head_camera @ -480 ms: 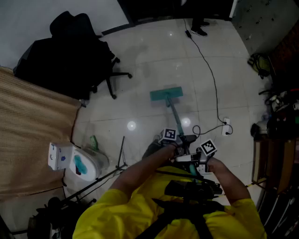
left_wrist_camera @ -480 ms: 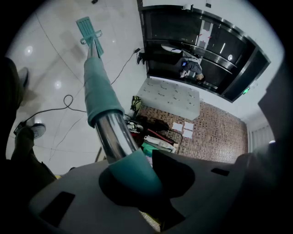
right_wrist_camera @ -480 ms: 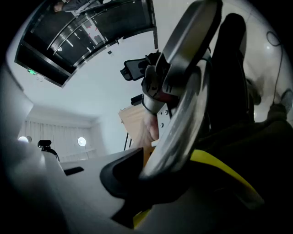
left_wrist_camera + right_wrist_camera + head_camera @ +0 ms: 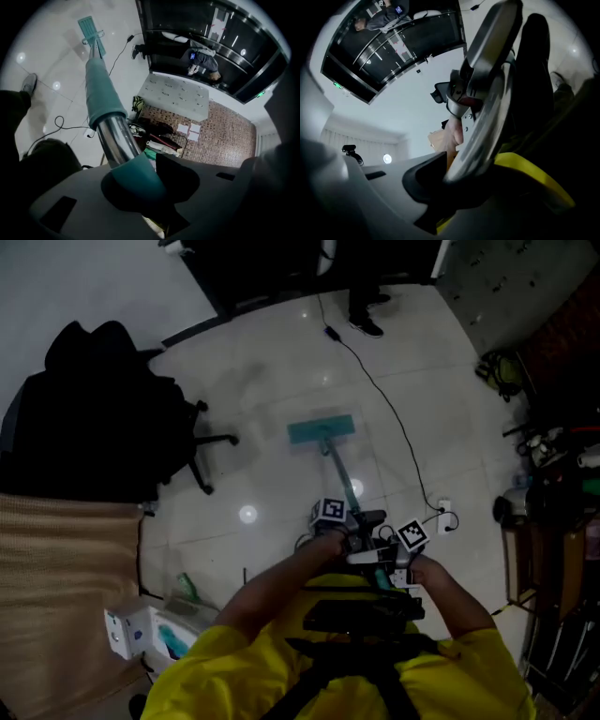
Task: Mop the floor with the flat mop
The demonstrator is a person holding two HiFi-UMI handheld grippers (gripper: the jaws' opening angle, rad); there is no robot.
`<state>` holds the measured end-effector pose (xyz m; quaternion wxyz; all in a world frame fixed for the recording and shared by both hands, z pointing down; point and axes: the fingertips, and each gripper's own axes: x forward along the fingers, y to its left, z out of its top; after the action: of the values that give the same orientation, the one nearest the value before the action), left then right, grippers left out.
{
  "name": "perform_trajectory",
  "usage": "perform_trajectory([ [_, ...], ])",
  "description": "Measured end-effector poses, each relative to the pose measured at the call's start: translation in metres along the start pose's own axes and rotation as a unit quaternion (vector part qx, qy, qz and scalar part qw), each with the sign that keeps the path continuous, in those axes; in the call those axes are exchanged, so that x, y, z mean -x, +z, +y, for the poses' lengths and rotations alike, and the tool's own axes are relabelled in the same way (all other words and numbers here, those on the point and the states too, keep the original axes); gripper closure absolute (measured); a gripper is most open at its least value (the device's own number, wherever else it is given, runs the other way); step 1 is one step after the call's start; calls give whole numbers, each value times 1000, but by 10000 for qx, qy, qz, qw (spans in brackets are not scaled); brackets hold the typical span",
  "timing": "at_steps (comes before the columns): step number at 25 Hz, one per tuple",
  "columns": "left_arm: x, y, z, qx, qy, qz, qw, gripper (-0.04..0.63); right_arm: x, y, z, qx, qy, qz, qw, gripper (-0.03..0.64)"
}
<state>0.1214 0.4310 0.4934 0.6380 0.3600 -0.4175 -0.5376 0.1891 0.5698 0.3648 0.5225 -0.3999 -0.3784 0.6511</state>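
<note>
The flat mop's teal head [image 4: 322, 428] lies flat on the glossy tiled floor, and its handle [image 4: 339, 474] runs back toward me. My left gripper [image 4: 349, 532] is shut on the handle; in the left gripper view the teal sleeve [image 4: 101, 89] and bare metal tube [image 4: 115, 138] rise out of the jaws toward the mop head [image 4: 88, 26]. My right gripper [image 4: 394, 559] is shut on the handle just behind the left one. In the right gripper view the metal handle [image 4: 487, 93] crosses the jaws, and the fingertips are hidden in shadow.
A black office chair draped with a dark jacket [image 4: 103, 418] stands left of the mop. A black cable [image 4: 384, 399] runs across the floor to a white socket strip [image 4: 442, 507]. Someone's shoes [image 4: 366, 324] are at the far end. Clutter [image 4: 553, 484] lines the right side and a beige cloth [image 4: 66, 577] lies at left.
The head view has swung, so the chair now sits lower and further left in it. The mop head lies a little farther out from the socket strip. Both grippers still hold the handle.
</note>
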Motion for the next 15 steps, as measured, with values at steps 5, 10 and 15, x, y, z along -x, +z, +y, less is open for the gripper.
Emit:
perform_trajectory([
  [5, -30, 60, -53, -276, 328, 726, 9964, 503, 17, 81, 57, 157, 428, -672, 9967, 558],
  [10, -111, 105, -69, -514, 870, 1661, 9809, 503, 87, 157, 88, 327, 945, -1558, 9827, 558],
  [15, -207, 150, -97, -476, 1077, 2226, 9678, 505, 175, 233, 129, 405, 1386, -2423, 9594, 558],
])
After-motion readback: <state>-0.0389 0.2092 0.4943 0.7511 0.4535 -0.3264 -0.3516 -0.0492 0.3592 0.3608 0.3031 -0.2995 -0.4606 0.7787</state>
